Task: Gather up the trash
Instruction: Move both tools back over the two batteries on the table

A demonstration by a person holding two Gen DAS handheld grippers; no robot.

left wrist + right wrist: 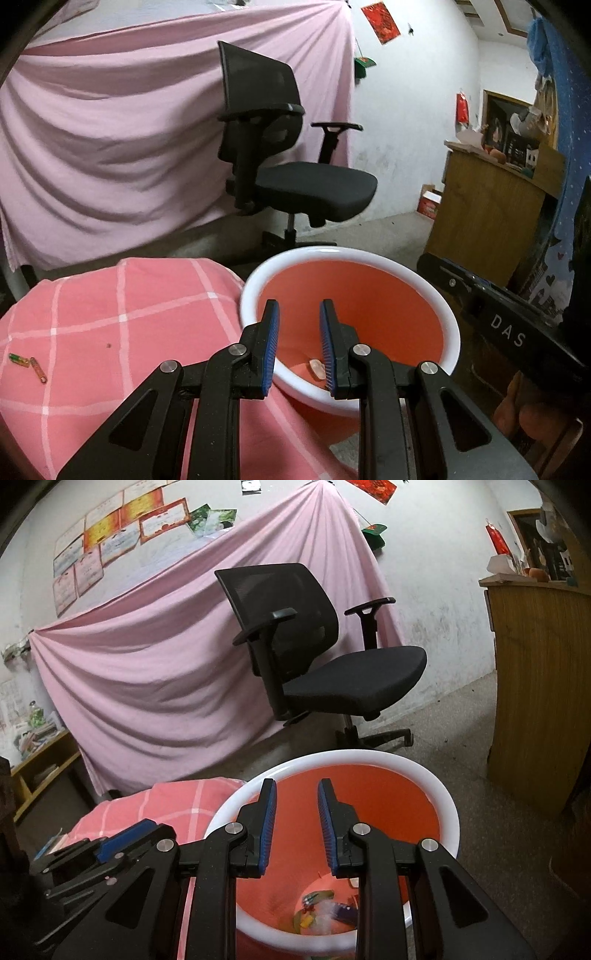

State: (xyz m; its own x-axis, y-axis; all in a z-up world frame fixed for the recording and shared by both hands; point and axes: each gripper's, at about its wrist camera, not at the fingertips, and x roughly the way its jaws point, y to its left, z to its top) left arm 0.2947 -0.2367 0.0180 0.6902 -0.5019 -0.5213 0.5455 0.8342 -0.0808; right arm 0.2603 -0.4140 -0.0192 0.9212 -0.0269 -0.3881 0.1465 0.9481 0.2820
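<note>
Trash bin point(436, 786), orange inside with white rim, sits just beside the pink checked bed point(110, 332), scraps at its bottom. Both the left gripper point(299, 339) and right gripper point(295, 819) hover above it, jaws parted and empty, apparently after dropping. Two small wrappers point(27, 363) remain at nine o'clock on the bed.

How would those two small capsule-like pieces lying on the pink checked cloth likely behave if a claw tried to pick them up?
The two small pieces look slender and rounded, so they would probably roll or slip from the pads. They seem tiny beside the left claw, so likely very light. The pink checked cloth under them looks soft and may give way, making a pinch harder.
</note>
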